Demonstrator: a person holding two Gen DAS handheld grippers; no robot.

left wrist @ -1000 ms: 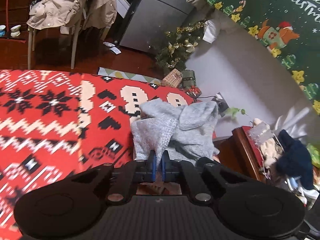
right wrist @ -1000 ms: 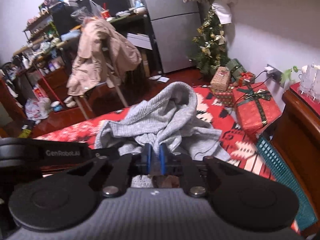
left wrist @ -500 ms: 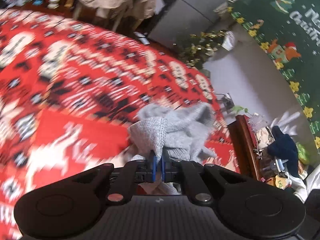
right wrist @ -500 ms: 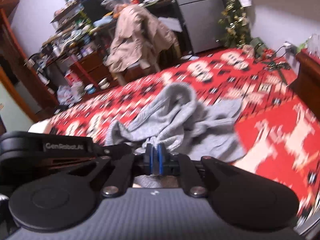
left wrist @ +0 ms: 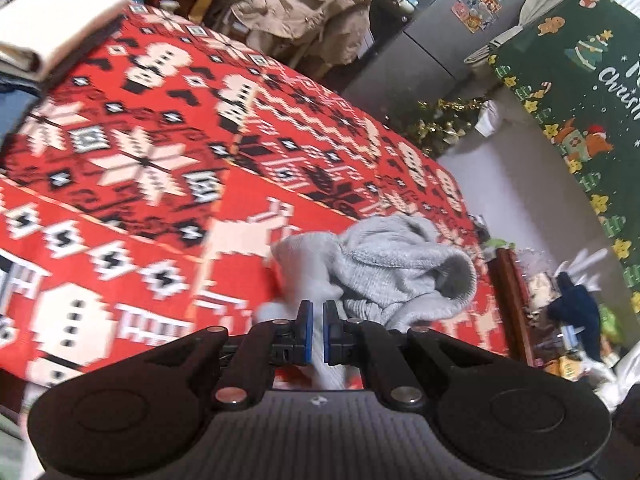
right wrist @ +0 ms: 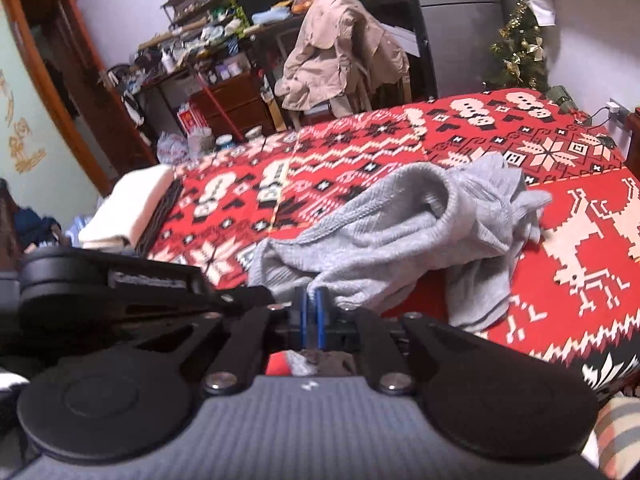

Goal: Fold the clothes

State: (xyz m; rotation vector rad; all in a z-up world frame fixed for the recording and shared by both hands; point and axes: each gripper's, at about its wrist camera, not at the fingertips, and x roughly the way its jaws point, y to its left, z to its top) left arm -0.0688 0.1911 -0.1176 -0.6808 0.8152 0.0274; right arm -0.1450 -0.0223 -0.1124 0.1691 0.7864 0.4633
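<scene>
Grey knit sweater (right wrist: 404, 224) lies bunched on the bed's red patterned blanket (left wrist: 132, 168), toward the near edge, its ribbed collar opening gaping upward. I hold it at two points. My left gripper (left wrist: 318, 316) is clenched on a strip of the grey knit, which runs down between the blue pads (left wrist: 307, 330) and out below them; the cloth there is blurred. My right gripper (right wrist: 310, 304) has a fold of the same sweater between its blue pads (right wrist: 320, 312), which stand nearly together; its jaws are opening, yet the fabric sits pinched in the narrow gap. From the right wrist view, the body of the left gripper shows at the left, low over the blanket, just beside the sweater's left end. One loose flap hangs toward the near edge, on the right in that view. At the bed's far left corner a cream folded stack (right wrist: 128, 208) rests on the blanket, well apart from the sweater. Beyond the far edge stands a chair draped with a tan coat (right wrist: 344, 52), and a small decorated Christmas tree (right wrist: 518, 52) stands past the far right corner.
</scene>
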